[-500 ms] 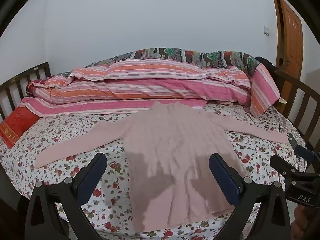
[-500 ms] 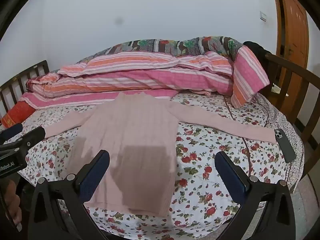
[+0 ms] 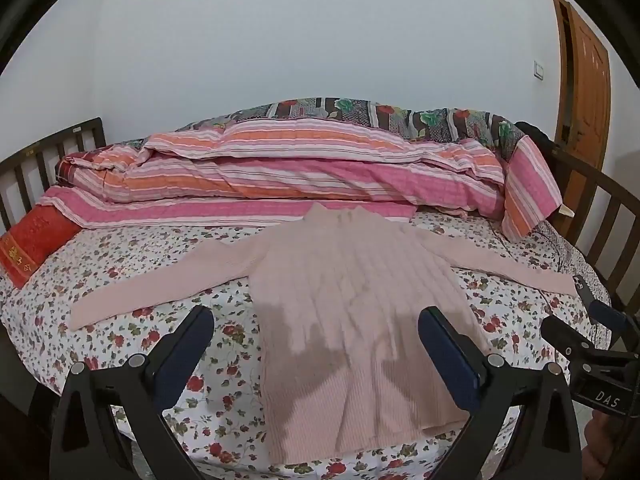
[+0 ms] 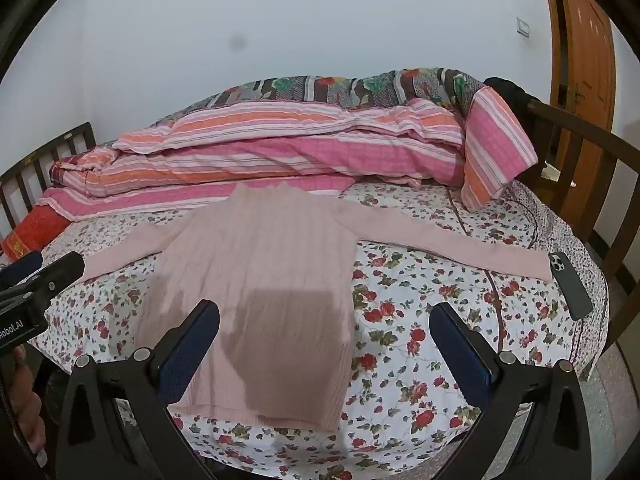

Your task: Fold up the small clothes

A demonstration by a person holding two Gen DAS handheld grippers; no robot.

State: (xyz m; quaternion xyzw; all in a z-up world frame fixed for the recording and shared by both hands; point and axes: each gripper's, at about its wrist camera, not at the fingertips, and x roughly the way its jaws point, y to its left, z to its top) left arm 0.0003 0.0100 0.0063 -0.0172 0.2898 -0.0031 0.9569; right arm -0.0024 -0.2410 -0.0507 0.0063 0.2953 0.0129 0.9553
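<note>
Pink sweater (image 3: 352,304) lies flat, face up, on the bed (image 3: 120,264), both sleeves spread out sideways, collar at the far end toward the rolled striped quilt (image 3: 304,176), hem at the near edge. Long axis of the body runs away from both grippers; sleeves run crosswise.

Left gripper (image 3: 316,356) hovers over the hem w/ jaws wide apart, nothing between them; sweater body sits straight ahead & below, between its pads. Right gripper (image 4: 324,344) also wide apart & empty; sweater body lies ahead-left of it, the right sleeve (image 4: 452,240) ahead, cuff ending just beside a dark phone (image 4: 570,284) near the bed edge.

Judgement: each sleeve goes to the arm on its side; the left sleeve (image 3: 160,276) is nearer the left gripper.

Fabric: ribbed knit, soft, limp, prob. stretchy, so it'll sag when lifted. Bed sheet is a floral print, smooth, few wrinkles.
</note>
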